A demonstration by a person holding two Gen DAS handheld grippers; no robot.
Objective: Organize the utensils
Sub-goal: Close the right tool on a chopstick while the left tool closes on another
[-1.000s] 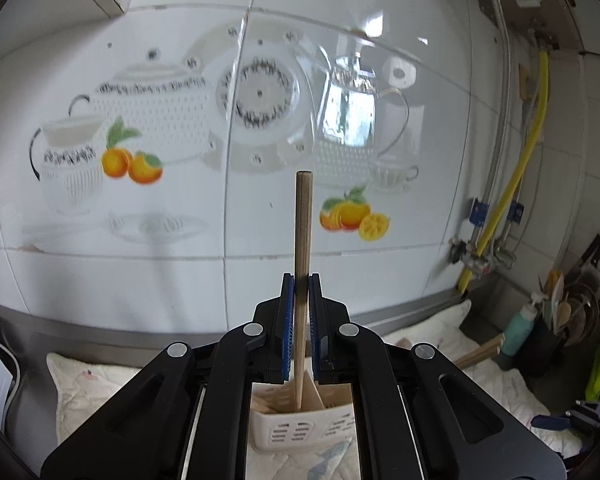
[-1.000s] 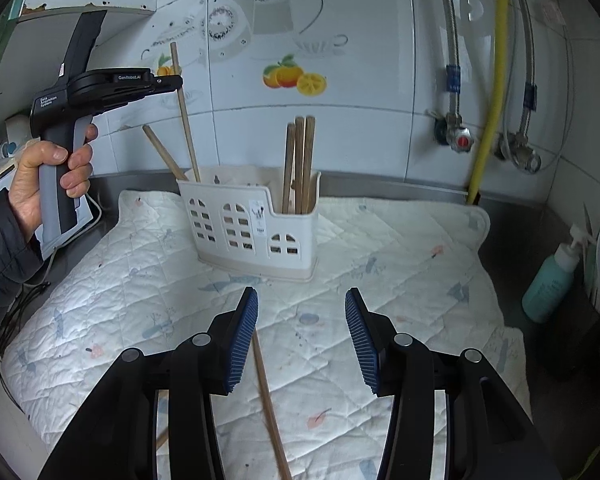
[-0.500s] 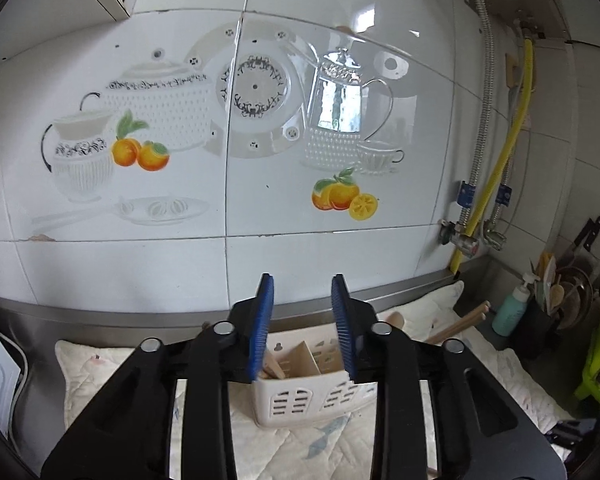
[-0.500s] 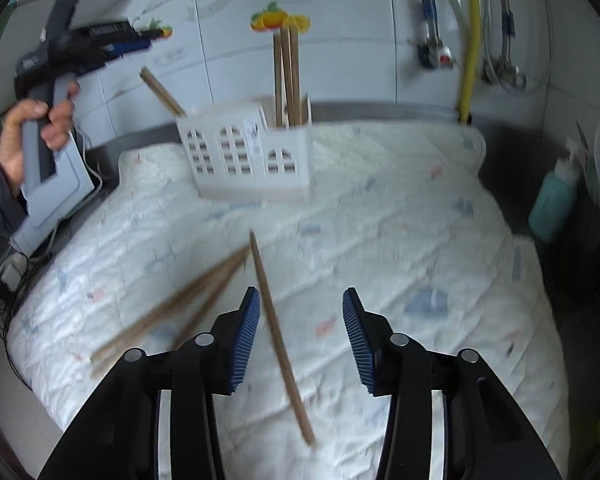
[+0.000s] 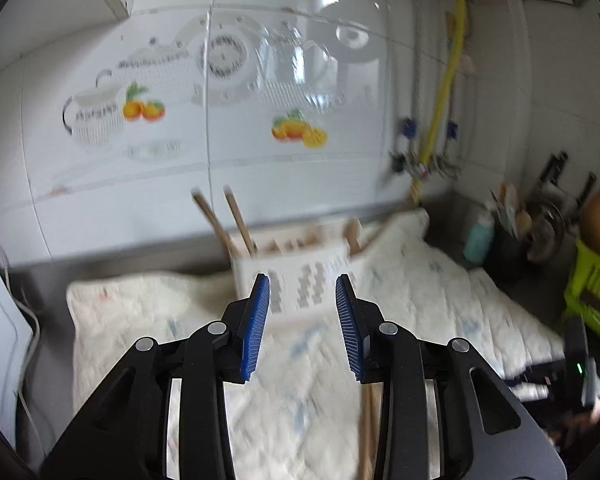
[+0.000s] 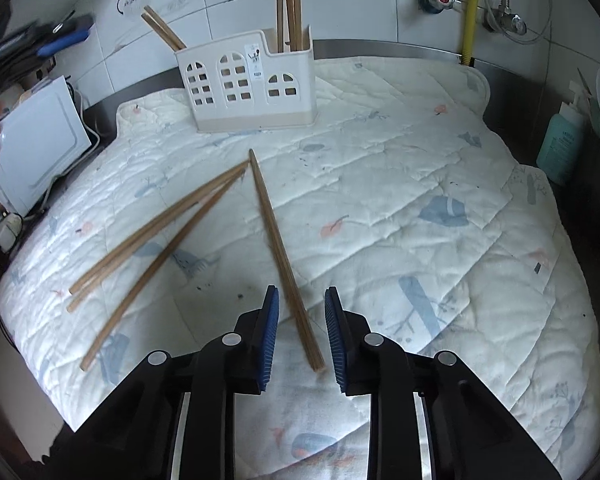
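Left wrist view, blurred: left gripper (image 5: pixel 302 326) hanging over the quilt (image 5: pixel 432 284), jaws apart and just been opening, nothing between them. Facing the caddy (image 5: pixel 300 276) near the tiled wall (image 5: pixel 260 160), two sticks (image 5: pixel 224 224) leaning out of its left end. Another stick showing dimly low on the quilt by the right finger.

Right wrist view: right gripper (image 6: pixel 302 336) pointing down at the quilt (image 6: pixel 420 184), jaws just been closing, straddling the near end of a chopstick (image 6: pixel 278 248) yet not seeming to be pressing on it. Lying apart from that one, three chopsticks (image 6: pixel 152 240) fanning out to the left, far tips nearly meeting. Standing beyond, the caddy (image 6: pixel 252 92), holding upright sticks (image 6: pixel 288 4) in the right compartment and slanted ones on the left.

Judging the handling: light, stiff, slim wood, likely smooth and prone to pivoting or slipping between pads. Pinching close to the thick near end probably leaving the long remainder swinging; taking hold slightly further up the shaft, squarely across it, likely steadying it for dropping tip-down into a compartment.
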